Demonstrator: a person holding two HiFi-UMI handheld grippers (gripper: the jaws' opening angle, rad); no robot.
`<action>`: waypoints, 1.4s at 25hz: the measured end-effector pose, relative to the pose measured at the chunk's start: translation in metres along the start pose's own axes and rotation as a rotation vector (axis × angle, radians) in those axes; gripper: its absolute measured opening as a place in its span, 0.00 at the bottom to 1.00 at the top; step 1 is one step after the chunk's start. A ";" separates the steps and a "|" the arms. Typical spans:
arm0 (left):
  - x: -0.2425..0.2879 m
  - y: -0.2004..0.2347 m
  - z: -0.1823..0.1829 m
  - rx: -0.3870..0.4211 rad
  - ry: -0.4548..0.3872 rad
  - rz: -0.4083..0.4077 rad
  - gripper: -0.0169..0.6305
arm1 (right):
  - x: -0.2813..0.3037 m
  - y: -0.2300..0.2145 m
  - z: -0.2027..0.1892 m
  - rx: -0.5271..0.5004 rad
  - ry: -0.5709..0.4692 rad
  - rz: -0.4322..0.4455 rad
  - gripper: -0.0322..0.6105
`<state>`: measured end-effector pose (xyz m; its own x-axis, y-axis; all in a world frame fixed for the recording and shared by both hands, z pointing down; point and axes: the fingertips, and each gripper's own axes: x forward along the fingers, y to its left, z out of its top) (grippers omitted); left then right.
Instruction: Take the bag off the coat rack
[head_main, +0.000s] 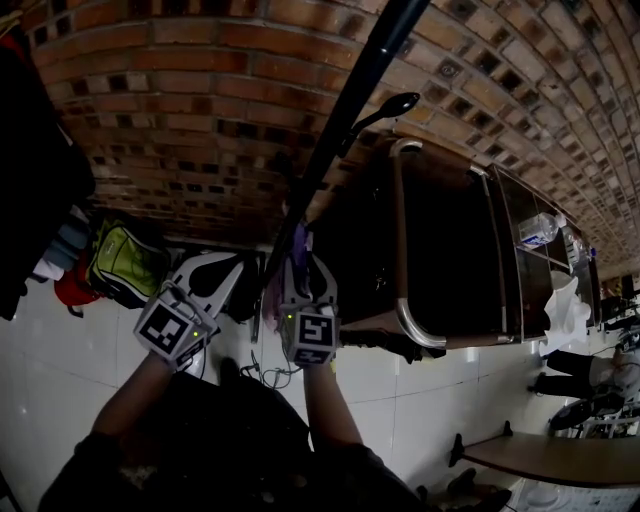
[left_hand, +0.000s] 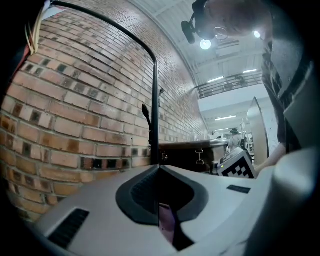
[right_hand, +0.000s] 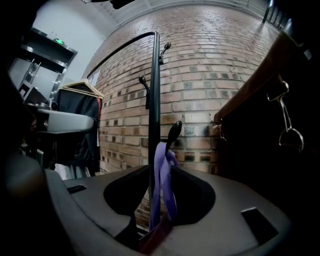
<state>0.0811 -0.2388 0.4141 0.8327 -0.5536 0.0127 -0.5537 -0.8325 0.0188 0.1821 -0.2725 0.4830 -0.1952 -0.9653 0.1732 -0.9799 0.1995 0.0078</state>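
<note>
By the brick wall (right_hand: 225, 60), the bag's purple strap (right_hand: 160, 200) hangs on a coat rack hook (right_hand: 174, 132), between the right gripper's (right_hand: 160, 172) parted jaws. The left gripper (left_hand: 159, 167) pinches purple fabric (left_hand: 166, 222); the bag's body is hidden.

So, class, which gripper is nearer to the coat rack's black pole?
Right. The right gripper has the pole right at its open jaws, beside the purple strap; the left gripper sits off to the pole's left.
</note>
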 end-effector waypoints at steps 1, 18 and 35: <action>0.002 0.001 -0.002 -0.002 0.004 -0.001 0.05 | 0.004 -0.001 -0.004 -0.012 0.003 -0.002 0.24; 0.021 0.007 -0.018 -0.042 0.037 -0.010 0.05 | 0.035 -0.006 -0.014 -0.060 0.003 0.060 0.22; 0.024 0.007 -0.028 -0.054 0.062 -0.013 0.05 | 0.028 -0.006 -0.003 0.023 -0.050 0.100 0.12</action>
<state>0.0965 -0.2574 0.4426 0.8394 -0.5385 0.0736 -0.5430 -0.8365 0.0736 0.1830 -0.3008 0.4906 -0.2933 -0.9481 0.1228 -0.9560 0.2918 -0.0301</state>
